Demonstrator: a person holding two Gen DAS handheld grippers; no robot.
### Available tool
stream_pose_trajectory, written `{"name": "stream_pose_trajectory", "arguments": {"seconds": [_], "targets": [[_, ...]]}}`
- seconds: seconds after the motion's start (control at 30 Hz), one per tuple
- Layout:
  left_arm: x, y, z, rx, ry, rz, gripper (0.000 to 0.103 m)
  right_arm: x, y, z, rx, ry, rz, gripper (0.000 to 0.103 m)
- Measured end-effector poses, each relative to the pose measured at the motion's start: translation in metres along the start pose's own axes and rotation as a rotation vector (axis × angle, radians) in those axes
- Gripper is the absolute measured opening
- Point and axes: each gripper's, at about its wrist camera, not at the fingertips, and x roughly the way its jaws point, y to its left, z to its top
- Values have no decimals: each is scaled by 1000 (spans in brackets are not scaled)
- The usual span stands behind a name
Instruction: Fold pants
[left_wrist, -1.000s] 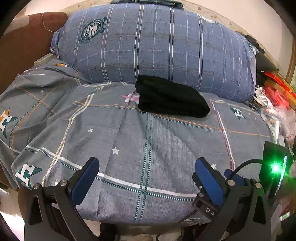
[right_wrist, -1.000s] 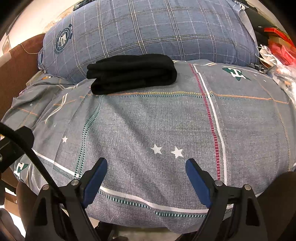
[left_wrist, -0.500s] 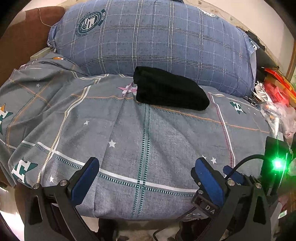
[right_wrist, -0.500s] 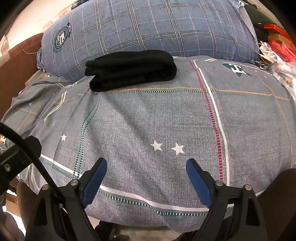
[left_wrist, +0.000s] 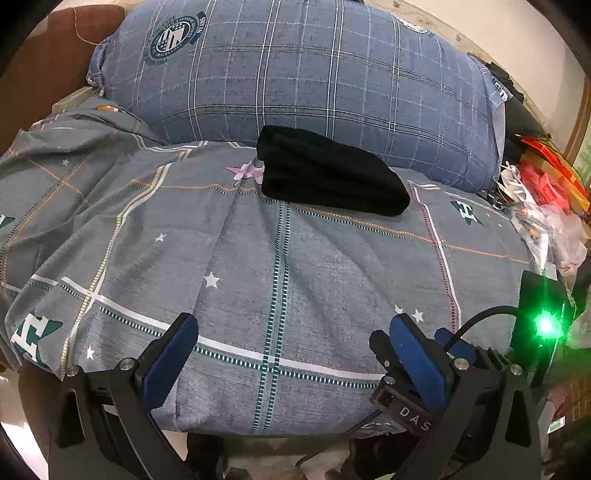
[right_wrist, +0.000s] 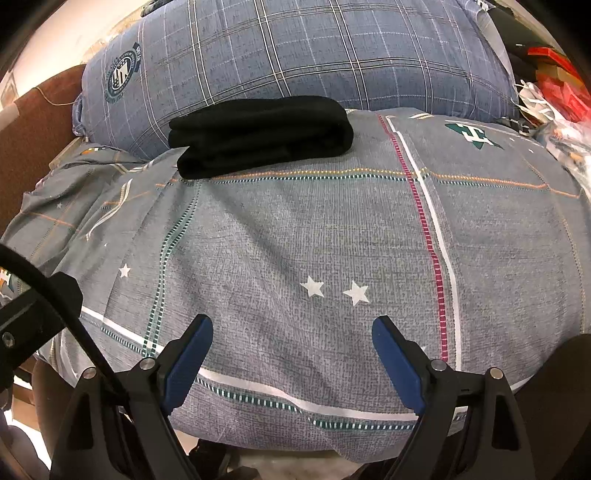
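Black pants (left_wrist: 328, 176) lie folded into a thick compact bundle at the far side of a grey patterned bedsheet (left_wrist: 288, 280), right in front of a big blue plaid pillow (left_wrist: 295, 77). The right wrist view shows the same bundle of pants (right_wrist: 258, 134) with its layered edges facing left. My left gripper (left_wrist: 293, 354) hovers open over the near edge of the bed, well short of the pants. My right gripper (right_wrist: 291, 354) is open too, nothing between its blue pads, equally far back from the pants.
The pillow (right_wrist: 303, 51) fills the back. Red packaging and plastic bags (left_wrist: 546, 199) crowd the right side. A brown headboard (left_wrist: 40, 55) rises at the left. The right gripper's body with a green light (left_wrist: 543, 325) sits right of my left gripper.
Both grippers have drifted slightly toward and upward over the bed, so the pants and pillow sit a little lower in view. The pants have not moved; both grippers stay open.
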Motion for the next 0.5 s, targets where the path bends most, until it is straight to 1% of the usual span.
{"name": "stream_pose_trajectory", "arguments": {"seconds": [0.2,0.5], "targets": [[4,1,-1,-4,12,-16,103,-1,-2,0,9,-26,17,92],[13,3,-3,-14,33,-20,103,3,-3,-2,13,-23,16,92]]}}
